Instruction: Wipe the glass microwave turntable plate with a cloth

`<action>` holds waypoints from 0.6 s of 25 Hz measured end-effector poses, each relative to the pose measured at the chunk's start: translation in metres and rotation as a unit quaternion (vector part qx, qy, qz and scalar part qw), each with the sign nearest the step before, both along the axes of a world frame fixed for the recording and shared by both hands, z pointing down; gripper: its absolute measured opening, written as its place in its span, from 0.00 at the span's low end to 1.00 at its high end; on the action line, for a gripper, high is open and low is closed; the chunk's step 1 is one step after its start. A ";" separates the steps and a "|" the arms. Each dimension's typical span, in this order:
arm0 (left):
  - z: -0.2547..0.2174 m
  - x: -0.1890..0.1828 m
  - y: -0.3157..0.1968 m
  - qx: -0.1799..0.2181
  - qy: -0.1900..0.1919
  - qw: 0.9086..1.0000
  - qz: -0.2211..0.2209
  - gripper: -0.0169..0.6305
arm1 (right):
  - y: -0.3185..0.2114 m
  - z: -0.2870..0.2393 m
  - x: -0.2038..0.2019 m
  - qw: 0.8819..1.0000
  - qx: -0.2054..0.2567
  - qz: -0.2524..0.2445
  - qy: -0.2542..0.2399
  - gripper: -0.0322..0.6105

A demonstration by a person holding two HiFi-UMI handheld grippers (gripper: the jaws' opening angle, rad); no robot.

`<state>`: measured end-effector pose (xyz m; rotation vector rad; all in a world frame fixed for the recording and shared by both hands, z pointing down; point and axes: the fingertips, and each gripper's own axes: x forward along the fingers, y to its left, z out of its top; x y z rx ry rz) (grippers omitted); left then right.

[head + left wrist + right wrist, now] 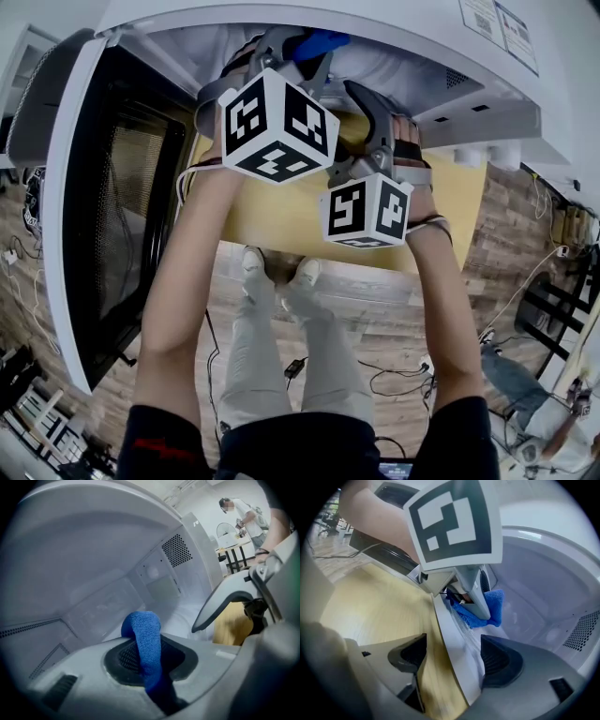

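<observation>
Both grippers reach into the open white microwave [450, 56]. My left gripper [149, 663] is shut on a blue cloth [143, 637], whose free end stands up above the jaws inside the cavity. The right gripper view shows that cloth [490, 609] pressed low near the cavity's front, under the left gripper [473, 592]. A faint clear rim there may be the glass plate [464, 627]; it is hard to make out. My right gripper [452, 656] is open, its jaws standing either side of the microwave's white front lip [450, 634]. The head view shows only the marker cubes and handles of both.
The microwave door [112, 225] hangs open at the left. The microwave stands on a yellow wooden table [281, 220]. Cavity walls with vent holes [177, 550] close in around the left gripper. Cables lie on the wood floor [384, 375]. A person stands at a far table [243, 517].
</observation>
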<state>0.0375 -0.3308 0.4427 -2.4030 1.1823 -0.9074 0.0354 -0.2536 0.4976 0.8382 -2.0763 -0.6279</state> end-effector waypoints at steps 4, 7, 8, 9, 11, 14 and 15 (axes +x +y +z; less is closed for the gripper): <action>0.001 -0.011 -0.007 -0.003 -0.005 1.000 -0.019 0.11 | 0.000 0.000 0.000 1.000 0.000 0.000 -0.001 0.54; 0.001 -0.018 -0.011 -0.002 -0.019 0.999 -0.032 0.11 | 0.000 0.000 0.000 1.000 0.001 0.001 -0.001 0.54; 0.001 -0.021 -0.012 -0.001 -0.024 0.999 -0.037 0.11 | 0.000 0.000 0.000 1.000 0.001 0.001 -0.001 0.54; 0.001 -0.023 -0.014 -0.001 -0.028 0.999 -0.042 0.11 | 0.000 0.000 0.000 1.000 0.001 0.001 -0.001 0.54; 0.001 -0.029 -0.017 0.001 -0.033 0.998 -0.056 0.11 | 0.000 0.000 0.000 1.000 0.001 0.001 -0.001 0.54; 0.000 -0.040 -0.022 0.009 -0.040 0.996 -0.083 0.11 | 0.000 0.000 0.000 1.000 0.001 0.002 -0.003 0.54; -0.001 -0.041 -0.022 0.011 -0.040 0.995 -0.087 0.11 | 0.000 0.000 0.000 1.000 0.001 0.002 -0.004 0.54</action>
